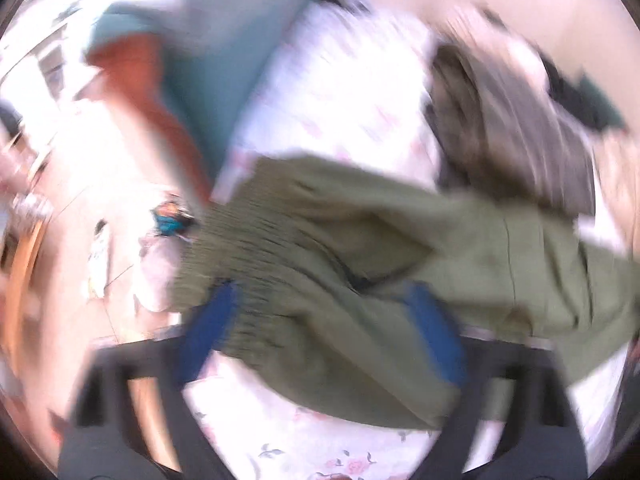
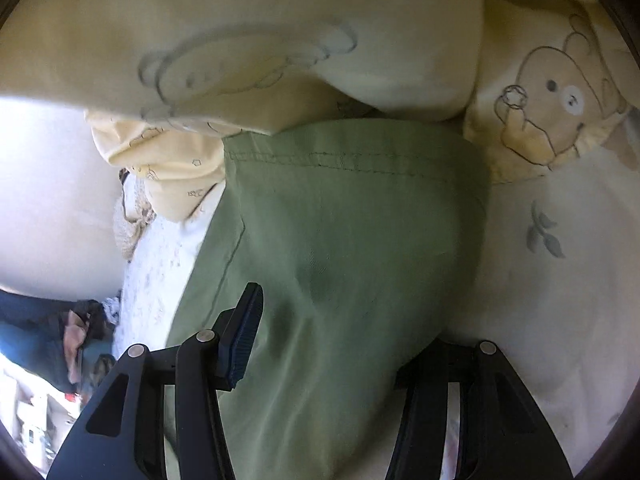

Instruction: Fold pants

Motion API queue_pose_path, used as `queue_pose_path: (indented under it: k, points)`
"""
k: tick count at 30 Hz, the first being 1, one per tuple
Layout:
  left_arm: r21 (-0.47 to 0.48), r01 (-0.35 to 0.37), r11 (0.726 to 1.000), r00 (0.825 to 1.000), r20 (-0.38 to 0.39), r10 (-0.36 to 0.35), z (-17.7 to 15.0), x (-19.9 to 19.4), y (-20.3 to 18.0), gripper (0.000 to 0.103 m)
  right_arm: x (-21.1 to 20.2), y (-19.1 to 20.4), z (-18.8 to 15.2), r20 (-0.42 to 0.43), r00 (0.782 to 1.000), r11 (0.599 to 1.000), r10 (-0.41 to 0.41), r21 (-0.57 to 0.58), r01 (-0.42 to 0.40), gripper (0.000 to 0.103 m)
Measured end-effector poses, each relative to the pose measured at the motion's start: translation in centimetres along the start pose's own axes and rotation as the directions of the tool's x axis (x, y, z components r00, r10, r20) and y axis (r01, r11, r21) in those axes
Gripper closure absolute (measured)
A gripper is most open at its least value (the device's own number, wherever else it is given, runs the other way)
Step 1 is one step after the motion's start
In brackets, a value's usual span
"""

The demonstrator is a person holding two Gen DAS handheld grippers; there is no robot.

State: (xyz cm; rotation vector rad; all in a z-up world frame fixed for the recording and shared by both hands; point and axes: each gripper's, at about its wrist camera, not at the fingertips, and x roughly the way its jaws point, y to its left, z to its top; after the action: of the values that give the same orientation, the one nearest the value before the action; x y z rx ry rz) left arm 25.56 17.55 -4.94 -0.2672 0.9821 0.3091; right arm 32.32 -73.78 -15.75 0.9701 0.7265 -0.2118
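Olive green pants (image 1: 360, 248) lie across a white floral bedsheet (image 1: 340, 92); the left wrist view is blurred by motion. My left gripper (image 1: 320, 320) has its blue pads (image 1: 208, 332) spread wide, with the elastic waistband bunched between them. In the right wrist view a pant leg (image 2: 340, 240) with a stitched hem runs between my right gripper (image 2: 340, 344) fingers. Its left blue pad (image 2: 244, 340) shows; the right pad is hidden under the cloth. The jaws stand wide apart.
A grey-brown garment (image 1: 508, 120) lies beyond the pants. A person in a teal shirt (image 1: 224, 60) stands at the bed's left edge. Cream pillows with bear prints (image 2: 552, 104) lie against the pant hem. Floor and clutter show at left (image 2: 40, 360).
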Motion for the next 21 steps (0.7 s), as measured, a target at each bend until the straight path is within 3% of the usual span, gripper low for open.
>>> queue_pose_path:
  k: [1, 4, 6, 7, 9, 12, 15, 17, 19, 21]
  points:
    - [-0.055, 0.008, 0.998, 1.0, 0.015, -0.007, 0.3, -0.6, 1.1, 0.004, -0.1, 0.0, 0.0, 0.0, 1.0, 1.0, 0.005, -0.009, -0.005, 0.051]
    - [-0.195, 0.013, 0.981, 0.999, -0.045, -0.022, -0.7, 0.8, 3.5, 0.004, -0.2, -0.5, 0.1, -0.009, 0.999, 0.999, 0.038, 0.002, -0.038, 0.052]
    - [-0.35, 0.025, 0.937, 0.995, -0.081, -0.057, -2.4, 2.3, 5.4, 0.004, -0.1, -0.6, 0.1, -0.013, 0.999, 0.999, 0.052, 0.007, -0.052, 0.052]
    - [-0.438, 0.036, 0.898, 0.993, -0.087, -0.082, -3.7, 3.1, 6.2, 0.005, -0.1, -0.6, 0.1, -0.014, 0.998, 0.999, 0.054, 0.004, -0.054, 0.052]
    - [-0.526, 0.042, 0.849, 0.993, -0.075, -0.096, -5.7, 4.8, 6.3, 0.005, -0.4, -0.7, 0.0, -0.012, 0.998, 0.999, 0.054, -0.004, -0.054, 0.052]
    - [-0.541, 0.021, 0.841, 0.994, -0.075, -0.073, -7.2, 8.1, 5.9, 0.011, -0.7, -0.8, -0.1, -0.013, 0.998, 0.998, 0.055, -0.01, -0.055, 0.052]
    - [-0.578, 0.097, 0.81, 0.995, 0.04, -0.091, -6.2, 9.1, 6.9, 0.014, -0.7, -0.7, 0.0, -0.021, 0.999, 0.999, 0.047, -0.01, -0.048, 0.052]
    - [-0.572, 0.176, 0.801, 0.984, 0.09, -0.152, -4.9, 9.5, 6.7, 0.029, -0.7, -0.7, 0.1, -0.019, 0.999, 0.999, 0.047, -0.016, -0.048, 0.052]
    - [-0.545, 0.157, 0.824, 0.987, 0.069, -0.142, -4.1, 10.1, 6.1, 0.037, -0.7, -0.8, 0.1, -0.013, 0.999, 0.999, 0.051, -0.017, -0.051, 0.052]
    - [-0.533, 0.127, 0.837, 0.992, 0.048, -0.12, -3.8, 10.2, 5.6, 0.057, -0.5, -0.8, 0.2, -0.004, 0.999, 0.999, 0.051, -0.013, -0.051, 0.052]
